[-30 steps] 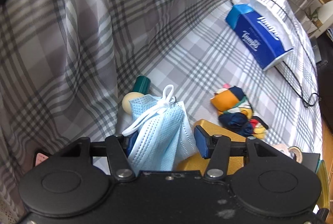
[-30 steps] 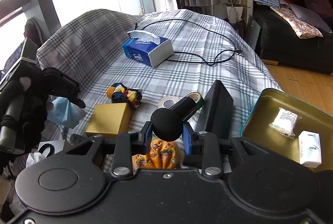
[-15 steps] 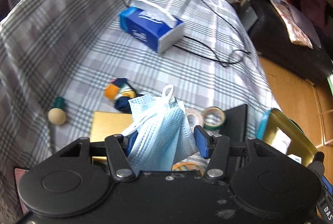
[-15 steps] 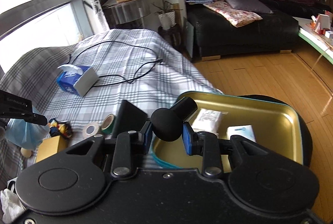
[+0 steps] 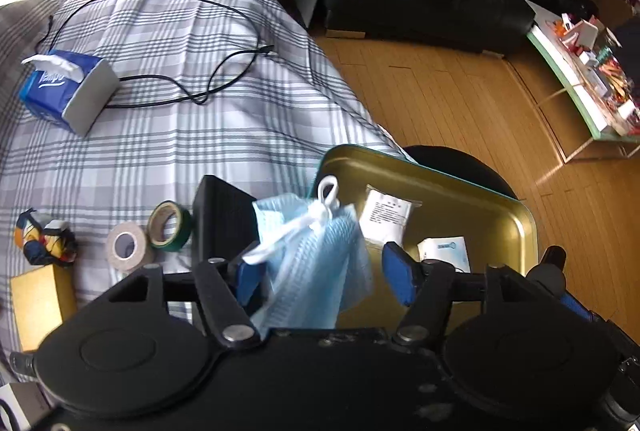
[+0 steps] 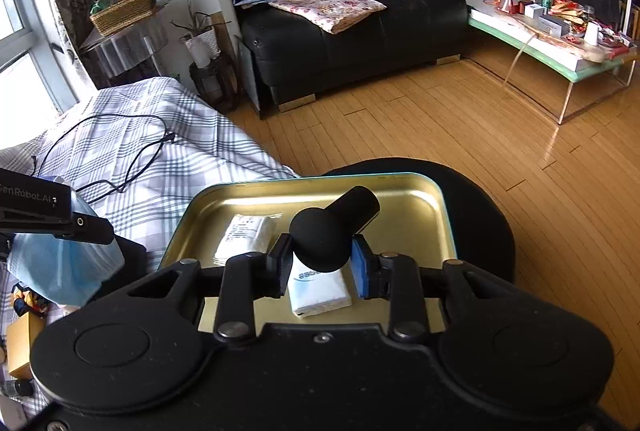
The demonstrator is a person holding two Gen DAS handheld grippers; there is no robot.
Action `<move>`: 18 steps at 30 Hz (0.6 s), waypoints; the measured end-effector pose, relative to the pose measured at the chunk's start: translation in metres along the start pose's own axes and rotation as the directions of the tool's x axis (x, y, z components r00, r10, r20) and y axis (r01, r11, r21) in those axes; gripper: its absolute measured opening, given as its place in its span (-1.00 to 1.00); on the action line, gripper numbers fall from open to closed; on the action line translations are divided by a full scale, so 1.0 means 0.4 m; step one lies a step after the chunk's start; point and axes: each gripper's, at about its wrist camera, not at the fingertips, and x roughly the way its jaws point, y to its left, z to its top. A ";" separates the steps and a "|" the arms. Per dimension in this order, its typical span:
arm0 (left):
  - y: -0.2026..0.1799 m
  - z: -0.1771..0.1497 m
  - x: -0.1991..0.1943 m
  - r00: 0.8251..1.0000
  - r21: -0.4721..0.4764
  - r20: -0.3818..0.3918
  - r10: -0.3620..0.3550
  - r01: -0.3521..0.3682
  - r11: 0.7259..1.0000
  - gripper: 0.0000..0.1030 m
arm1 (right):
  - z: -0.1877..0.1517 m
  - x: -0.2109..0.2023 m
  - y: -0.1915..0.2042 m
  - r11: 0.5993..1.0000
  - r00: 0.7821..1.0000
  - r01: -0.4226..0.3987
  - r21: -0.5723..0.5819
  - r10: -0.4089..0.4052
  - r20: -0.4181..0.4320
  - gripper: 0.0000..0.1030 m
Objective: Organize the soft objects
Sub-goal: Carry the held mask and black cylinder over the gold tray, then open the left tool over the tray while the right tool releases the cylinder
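Observation:
My left gripper [image 5: 324,277] carries a light blue face mask [image 5: 316,259]; the mask hangs against the left finger while the jaws stand wide apart. It hovers at the near left edge of a gold tin tray [image 5: 516,227]. My right gripper [image 6: 322,263] is shut on a black sponge-headed applicator [image 6: 328,231] and hovers over the same tray [image 6: 404,187]. Two white tissue packs lie in the tray [image 6: 244,237] [image 6: 318,289]. The mask also shows in the right wrist view [image 6: 60,267].
On the plaid cloth [image 5: 180,119] lie a blue tissue box [image 5: 66,89], a black cable [image 5: 192,83], two tape rolls [image 5: 148,235], a black box [image 5: 222,215], a colourful soft toy [image 5: 44,243] and a gold box [image 5: 38,303]. Beyond are wooden floor [image 6: 500,135] and a black sofa [image 6: 360,15].
Both grippers have swung right, from over the plaid cloth to over the gold tray. The left still carries the mask and the right still holds the applicator.

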 end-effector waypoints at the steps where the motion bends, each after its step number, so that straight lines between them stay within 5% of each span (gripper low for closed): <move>1: -0.016 0.001 0.009 1.000 0.012 0.003 0.000 0.000 1.000 0.49 | 0.002 0.002 -0.008 1.000 1.000 0.005 0.008 -0.005 -0.004 -0.34; 5: -0.061 0.002 0.042 1.000 0.058 0.013 -0.013 0.013 0.998 0.78 | 0.001 0.009 -0.029 0.999 1.000 0.020 0.034 -0.020 -0.015 -0.21; 18: -0.040 -0.006 0.063 1.000 0.053 0.003 0.004 -0.004 0.999 0.82 | -0.008 0.015 -0.040 0.998 0.999 -0.008 0.057 0.011 -0.046 -0.17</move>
